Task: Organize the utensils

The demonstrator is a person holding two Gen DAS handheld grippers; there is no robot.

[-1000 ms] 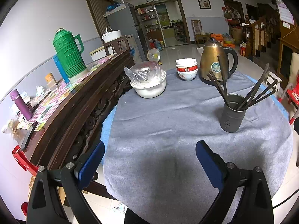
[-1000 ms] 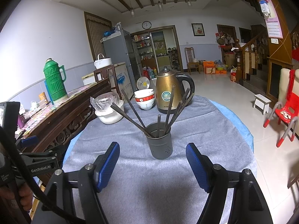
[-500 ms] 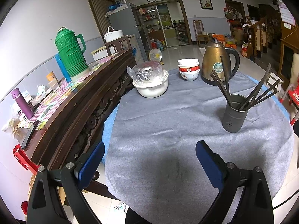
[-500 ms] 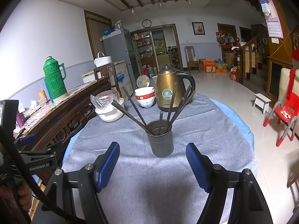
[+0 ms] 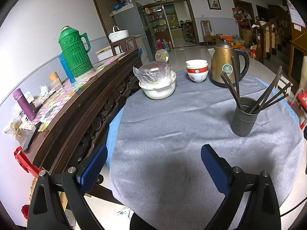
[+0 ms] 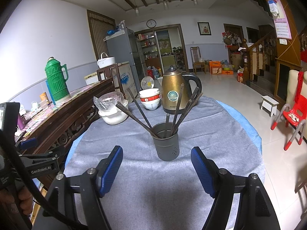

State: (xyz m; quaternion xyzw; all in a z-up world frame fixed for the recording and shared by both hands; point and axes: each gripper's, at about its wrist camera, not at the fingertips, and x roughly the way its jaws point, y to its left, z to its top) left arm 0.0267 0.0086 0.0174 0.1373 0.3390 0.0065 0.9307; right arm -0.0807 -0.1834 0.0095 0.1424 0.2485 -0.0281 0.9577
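Note:
A dark grey utensil holder [image 6: 167,141] stands upright on the grey tablecloth [image 6: 172,182], with several dark chopsticks [image 6: 177,105] fanned out of it. It also shows at the right of the left wrist view [image 5: 243,116], chopsticks [image 5: 268,95] leaning both ways. My right gripper [image 6: 156,167] is open and empty, just in front of the holder. My left gripper [image 5: 153,164] is open and empty over bare cloth, left of the holder. The left gripper body [image 6: 41,169] shows at the left of the right wrist view.
A gold kettle [image 6: 175,91], stacked bowls [image 6: 150,100] and a white pot with a plastic-wrapped lid [image 6: 113,111] stand at the table's far side. A dark wooden sideboard [image 5: 76,103] with a green thermos [image 5: 74,53] runs along the left. A red chair [image 6: 293,118] stands right.
Both views shifted slightly: the holder sits a little lower and nearer in the right wrist view and a little further right in the left wrist view. Both grippers stayed open.

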